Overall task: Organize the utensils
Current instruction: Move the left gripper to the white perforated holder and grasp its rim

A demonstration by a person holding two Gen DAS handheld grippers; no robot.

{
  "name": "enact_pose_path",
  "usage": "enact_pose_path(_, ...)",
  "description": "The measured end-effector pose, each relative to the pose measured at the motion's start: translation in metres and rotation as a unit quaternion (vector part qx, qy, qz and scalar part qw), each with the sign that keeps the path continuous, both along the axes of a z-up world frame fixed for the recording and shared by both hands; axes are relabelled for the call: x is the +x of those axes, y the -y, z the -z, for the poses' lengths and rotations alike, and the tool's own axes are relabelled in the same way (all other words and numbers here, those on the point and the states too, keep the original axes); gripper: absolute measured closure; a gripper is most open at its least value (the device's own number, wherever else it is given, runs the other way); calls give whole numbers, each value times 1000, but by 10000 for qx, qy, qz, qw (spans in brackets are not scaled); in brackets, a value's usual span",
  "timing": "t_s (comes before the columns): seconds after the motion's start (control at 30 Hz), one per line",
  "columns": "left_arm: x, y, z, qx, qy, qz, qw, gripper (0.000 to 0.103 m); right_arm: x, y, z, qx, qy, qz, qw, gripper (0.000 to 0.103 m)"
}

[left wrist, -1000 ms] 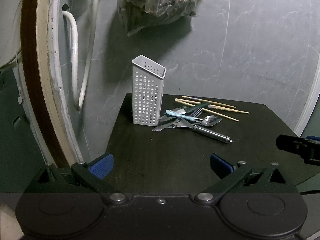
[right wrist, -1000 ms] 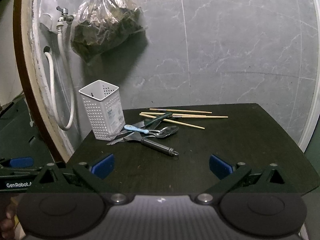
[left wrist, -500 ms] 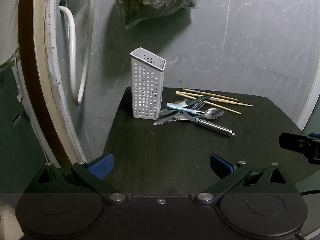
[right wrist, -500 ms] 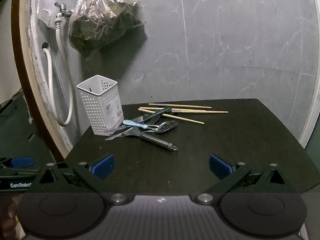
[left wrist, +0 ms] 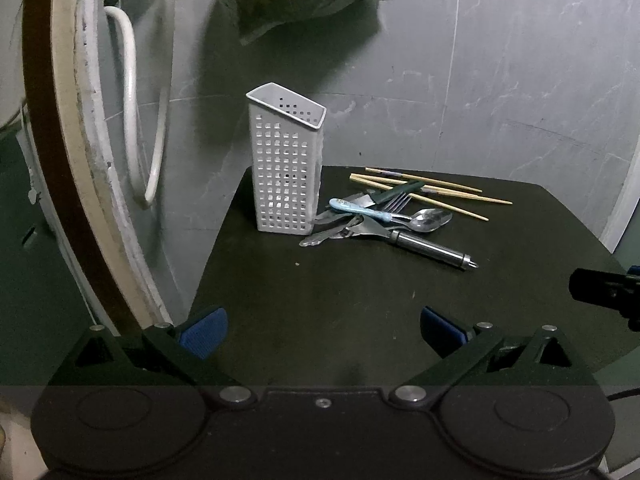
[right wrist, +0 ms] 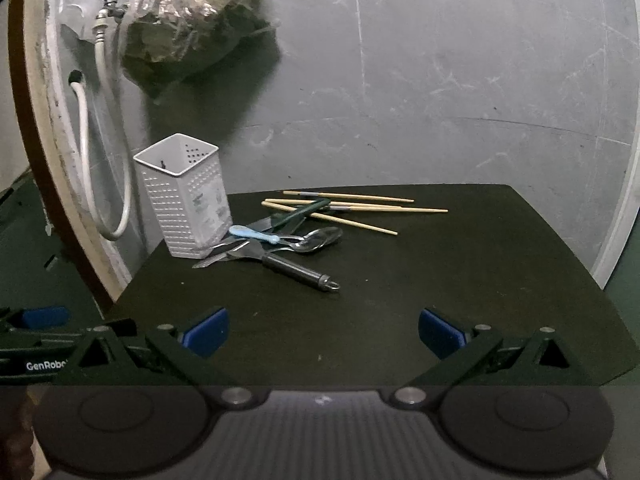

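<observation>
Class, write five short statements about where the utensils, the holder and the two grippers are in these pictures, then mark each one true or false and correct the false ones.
1. The white holder stands upright. True.
2. The chopsticks are in the holder. False: they lie on the table.
3. The left gripper grips a spoon. False: it is open and empty.
4. The steel-handled tool lies nearest the grippers. True.
5. The right gripper is shut. False: it is open.
</observation>
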State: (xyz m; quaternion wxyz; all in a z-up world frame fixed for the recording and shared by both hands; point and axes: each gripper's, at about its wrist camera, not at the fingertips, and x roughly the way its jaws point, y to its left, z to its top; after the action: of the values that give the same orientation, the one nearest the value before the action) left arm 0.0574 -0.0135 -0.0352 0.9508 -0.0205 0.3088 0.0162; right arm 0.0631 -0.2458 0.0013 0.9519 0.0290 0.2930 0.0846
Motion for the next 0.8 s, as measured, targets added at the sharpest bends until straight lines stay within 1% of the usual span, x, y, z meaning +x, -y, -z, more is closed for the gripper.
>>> enact_pose_path(0.1, 16, 4, 3, 39, -24, -37, 10000, 1, 17, 6, 4, 15, -51, -42, 10000, 0)
enact_pose_path(0.27, 54, 12, 4, 216, 2, -126, 9997, 1, 58, 14, 8, 73, -147, -231, 9996, 0)
enact_pose_path(0.43, 98, 17, 6, 388, 19, -378, 9985, 1, 101, 23, 11, 139, -205, -415, 9988, 0)
enact_pose_path(0.63, 144, 7, 9, 664, 149, -556, 9961, 1, 132, 31, 13, 162, -236, -540, 9981, 0)
enact_pose_path(0.8, 178, -10, 8, 922, 305, -508, 9940, 1, 145, 27, 18, 129, -377, -485, 9980, 0)
